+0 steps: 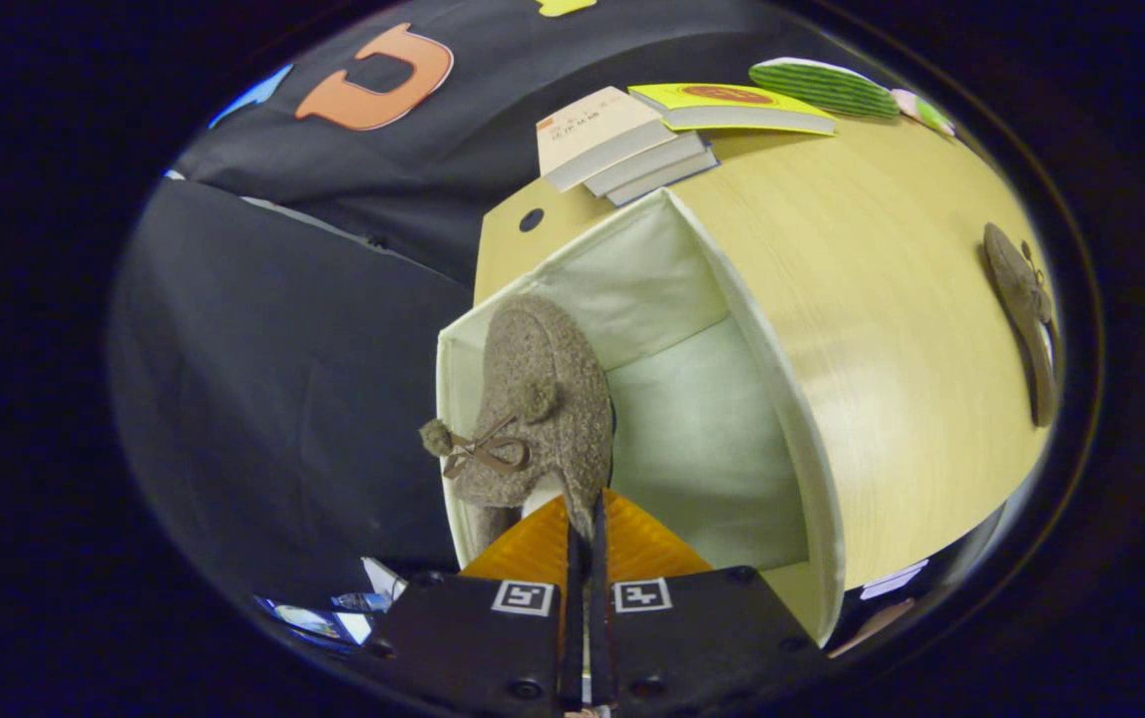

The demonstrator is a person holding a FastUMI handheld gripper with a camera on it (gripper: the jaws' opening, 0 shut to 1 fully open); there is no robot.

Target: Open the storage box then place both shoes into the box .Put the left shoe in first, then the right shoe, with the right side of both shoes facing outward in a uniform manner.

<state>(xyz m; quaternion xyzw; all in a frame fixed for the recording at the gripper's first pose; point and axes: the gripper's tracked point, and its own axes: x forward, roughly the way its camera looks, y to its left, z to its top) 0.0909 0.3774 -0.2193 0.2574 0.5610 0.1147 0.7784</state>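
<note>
my claw (584, 538) is pinched almost closed on the heel rim of a fuzzy brown slipper (533, 409), both fingers pressing its edge, and i hold it over the open cream fabric storage box (792, 439), down against the box's left wall with the toe pointing to the far end. so i judge the box is already open and this first shoe is on its way in but not yet let go; whether it is the left one i cannot tell. the second slipper (1026, 319) lies on the wooden table (882, 259) well to the right of the box, waiting its turn. at the table's far edge sits a stack of books (622, 145) with a yellow book (732, 105) beside it, well apart from my path. nothing blocks the box; the right half of its floor is bare for the other shoe.
</note>
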